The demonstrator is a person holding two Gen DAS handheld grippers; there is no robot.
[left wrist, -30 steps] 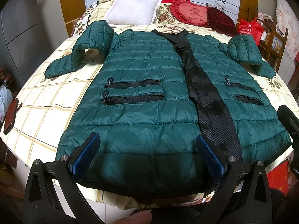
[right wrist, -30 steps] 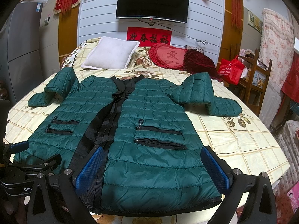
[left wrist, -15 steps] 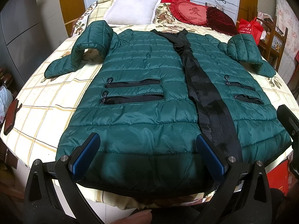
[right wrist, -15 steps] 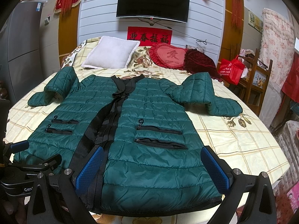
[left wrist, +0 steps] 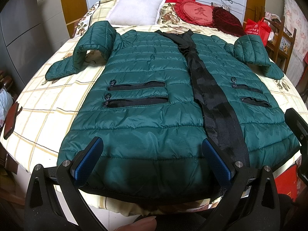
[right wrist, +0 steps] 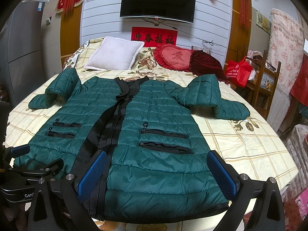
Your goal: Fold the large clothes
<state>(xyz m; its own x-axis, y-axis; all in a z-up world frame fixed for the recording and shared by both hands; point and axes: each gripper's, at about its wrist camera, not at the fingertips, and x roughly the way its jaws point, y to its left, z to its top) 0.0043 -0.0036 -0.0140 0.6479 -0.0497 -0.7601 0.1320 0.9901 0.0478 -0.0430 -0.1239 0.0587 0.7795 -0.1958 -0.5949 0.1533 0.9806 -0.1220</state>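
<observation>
The left gripper (left wrist: 152,157) sat low at the near edge of the bed (left wrist: 48,104), its blue-padded fingers (left wrist: 87,158) spread wide and level over the hem of the green jacket (left wrist: 146,77), gripping nothing. A fingertip of the person (left wrist: 141,225) showed just under it at the bottom of the left wrist view. The right gripper (right wrist: 156,171) matched that pose beside it, fingers (right wrist: 221,173) wide apart and pointing forward over the hem on the other side of the zip, empty as well; in its view the left gripper poked in from the side.

Largest first: the bed filled both views, covered in a cream checked sheet with flowers. The jacket lay front up along the middle of it, hem at the near edge, collar toward the far edge, both sleeves bent at the sides, and the black front band (left wrist: 209,96) ran down its length. Near the far edge rested a white pillow (right wrist: 115,54), then a red heart cushion (right wrist: 174,58). On the wall behind hung a television (right wrist: 157,6).
</observation>
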